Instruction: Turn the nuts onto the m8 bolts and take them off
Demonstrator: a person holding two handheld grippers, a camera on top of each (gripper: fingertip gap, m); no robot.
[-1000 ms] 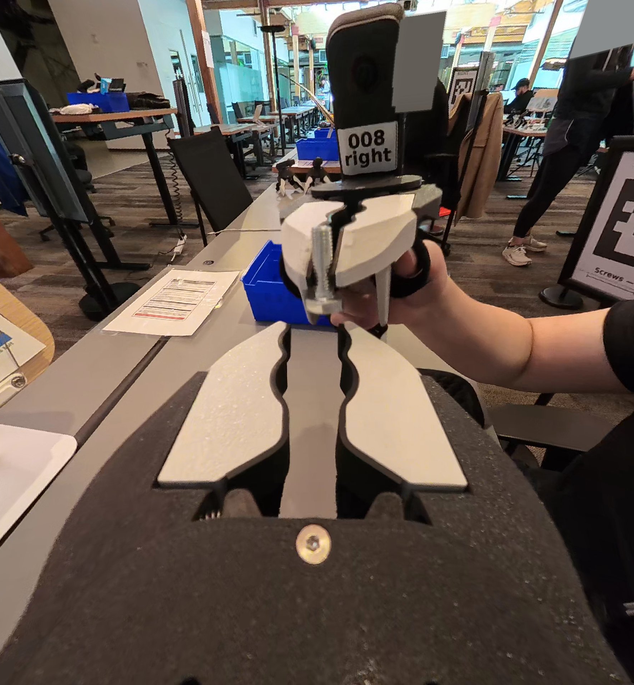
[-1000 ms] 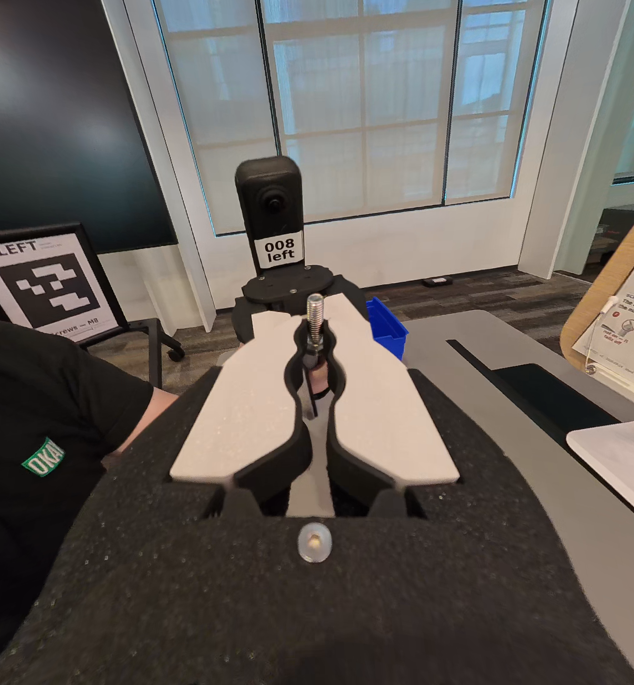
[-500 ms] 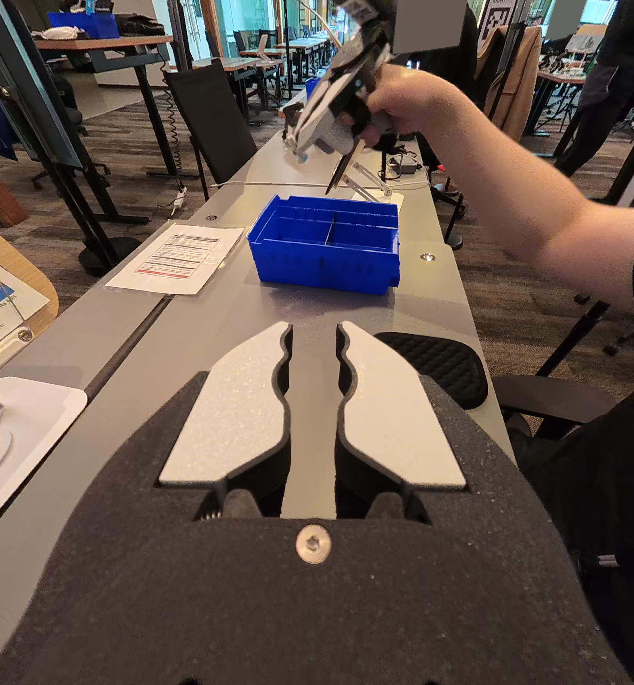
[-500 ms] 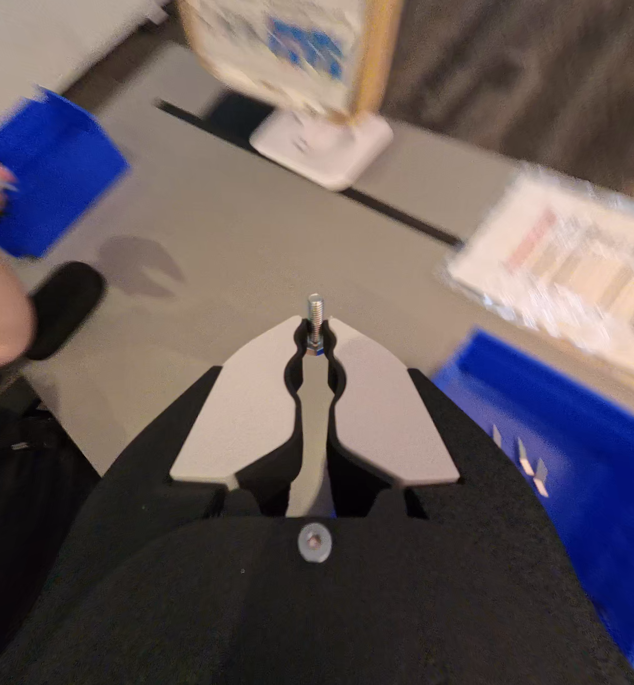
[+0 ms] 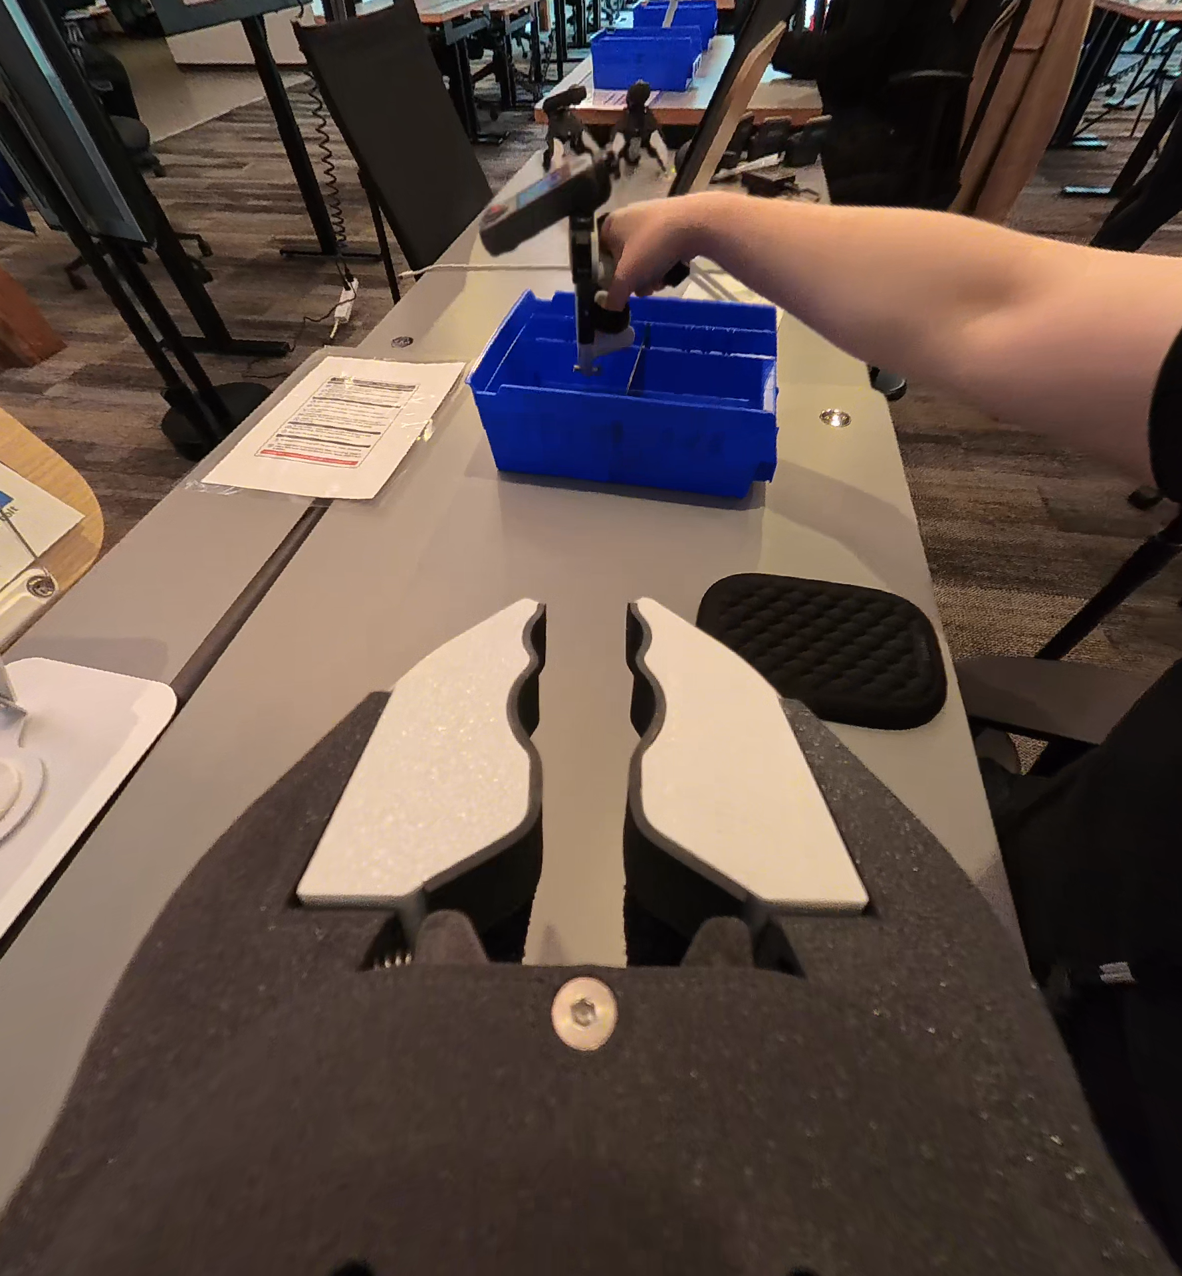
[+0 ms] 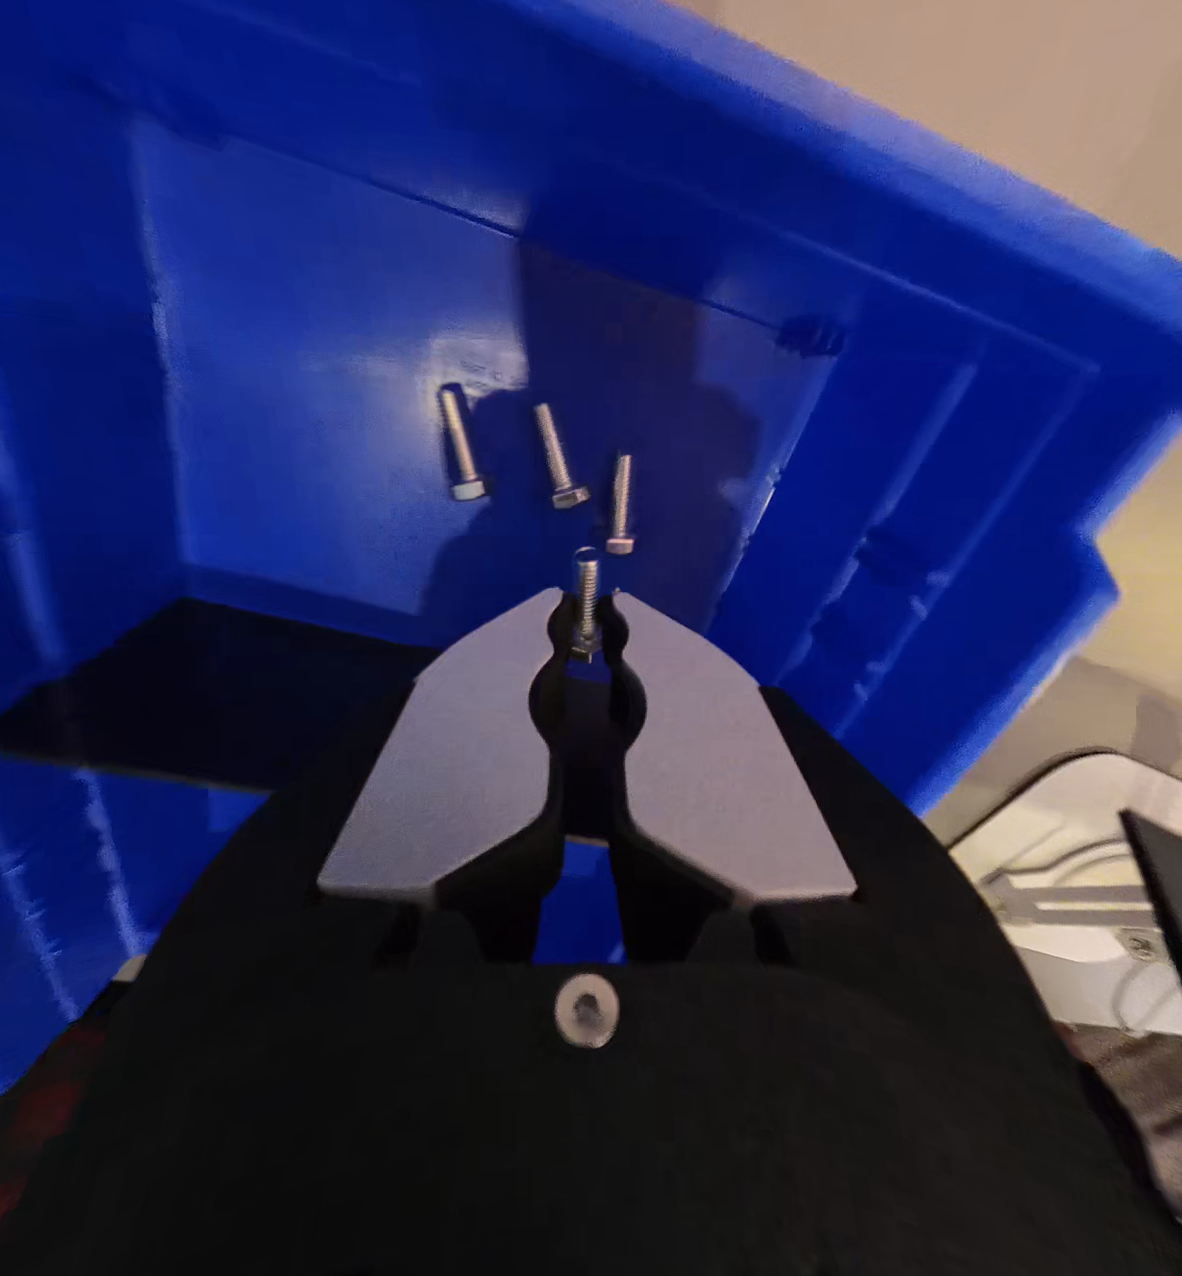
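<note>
Right gripper [image 6: 587, 607] clenched on a bolt [image 6: 586, 599]: silver, threaded shank pointing out past the fingertips, hex head seated back in the notch between the fingers, no nut seen on the exposed thread. Bolt is held over the floor of a compartment of the blue bin [image 6: 920, 228], pointing down into it. Three loose bolts [image 6: 552, 457] lie on that floor just beyond the held one, roughly parallel, heads toward the camera, apart from each other; the nearest sits close to the held bolt's tip. This view is motion-blurred, so thread detail is soft. Left gripper [image 5: 583, 621] released, fingers parted with bare grey table [image 5: 436, 552] showing between them, holding nothing, hovering well short of the bin. Left wrist view gives the wider layout that the right cannot: the bin [image 5: 623, 435] stands on the table and is split by dividers, the right gripper [image 5: 588, 359] reaches steeply down into its near-left compartment, gripped by a hand [image 5: 643, 242]. A laminated sheet [image 5: 339, 428] lies left of the bin, a black quilted pad [image 5: 823, 649] right of the left gripper. Bin contents are hidden from this view by the front wall.
</note>
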